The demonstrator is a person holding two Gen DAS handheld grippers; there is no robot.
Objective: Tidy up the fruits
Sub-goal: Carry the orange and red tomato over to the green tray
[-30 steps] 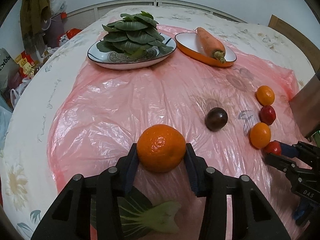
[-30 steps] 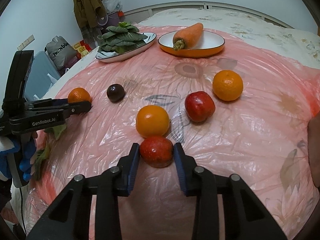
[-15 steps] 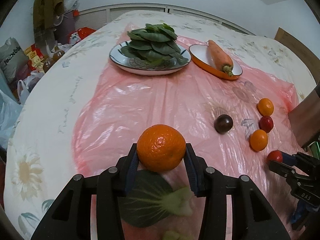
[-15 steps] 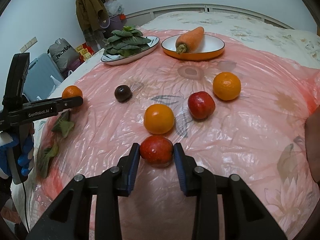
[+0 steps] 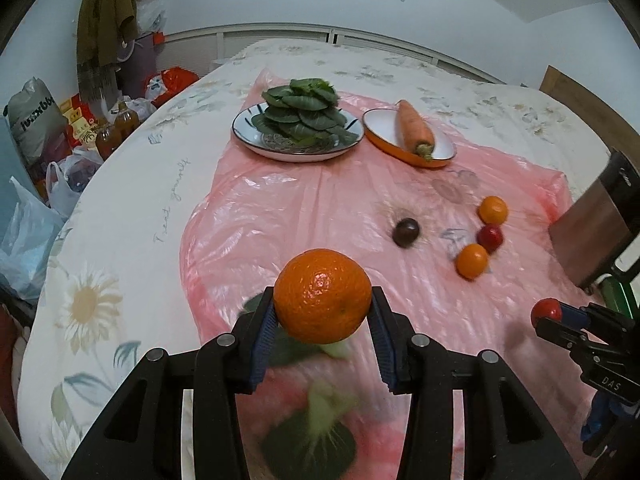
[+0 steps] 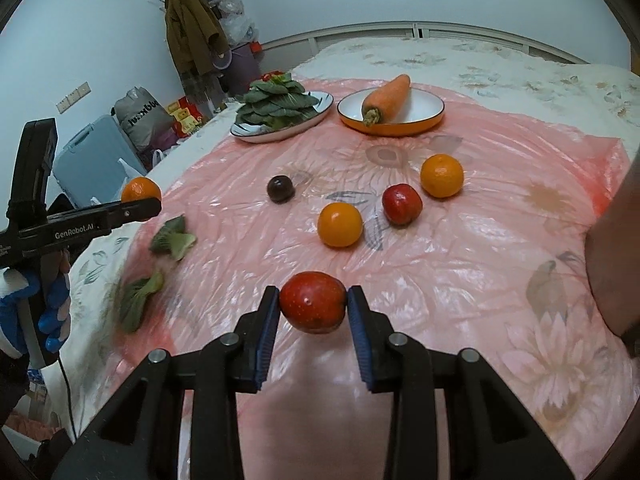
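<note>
Both wrist views overlook the pink sheet (image 5: 304,208).

Glossy plastic over matt cloth

A thin pink plastic sheet (image 6: 460,256), crinkled and shiny, covers a matt flowered cloth (image 5: 120,240). On the sheet's far edge stand a glazed orange-rimmed dish (image 6: 424,120) and a glossy white plate (image 5: 248,136). Above the sheet, the mandarin (image 5: 322,295) has dimpled, faintly shiny peel; the red apple (image 6: 313,307) is smooth and waxy, between ribbed blue pads (image 6: 267,328) on matt black plastic.

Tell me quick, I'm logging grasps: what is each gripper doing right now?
Left gripper: closed on an orange, lifted off the pink sheet.
Right gripper: closed on a red fruit, also lifted.
</note>
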